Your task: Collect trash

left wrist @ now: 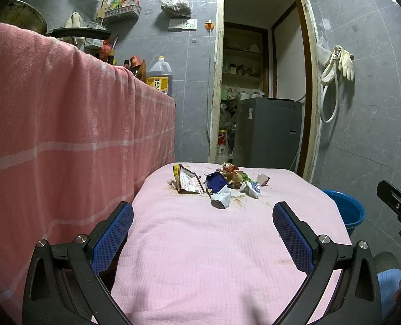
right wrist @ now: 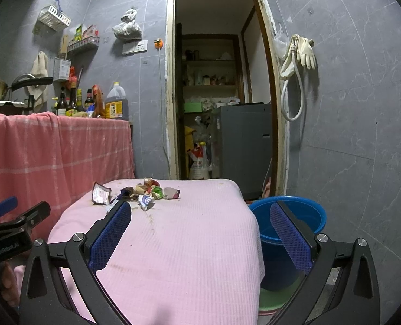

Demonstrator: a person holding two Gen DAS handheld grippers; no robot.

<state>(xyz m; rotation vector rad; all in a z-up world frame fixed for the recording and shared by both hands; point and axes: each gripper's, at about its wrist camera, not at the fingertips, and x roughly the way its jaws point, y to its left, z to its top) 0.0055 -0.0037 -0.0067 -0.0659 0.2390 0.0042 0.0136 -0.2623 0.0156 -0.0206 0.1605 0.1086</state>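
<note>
A pile of trash [left wrist: 222, 182] lies at the far end of the pink-covered table [left wrist: 200, 257]: a brown printed wrapper [left wrist: 188, 182], a blue and white crumpled packet [left wrist: 218, 189] and several paper scraps. The pile also shows in the right wrist view [right wrist: 139, 192]. A blue bucket [right wrist: 295, 224] stands on the floor right of the table; it also shows in the left wrist view [left wrist: 346, 211]. My left gripper [left wrist: 203, 211] is open and empty over the table's near half. My right gripper [right wrist: 200, 211] is open and empty over the table's right edge.
A counter draped in a pink checked cloth [left wrist: 65, 135] rises at the left, with bottles and an oil jug [left wrist: 159, 77] on top. An open doorway [right wrist: 219, 94] lies behind the table, with a grey appliance [right wrist: 241, 149] inside. Grey tiled walls close the right side.
</note>
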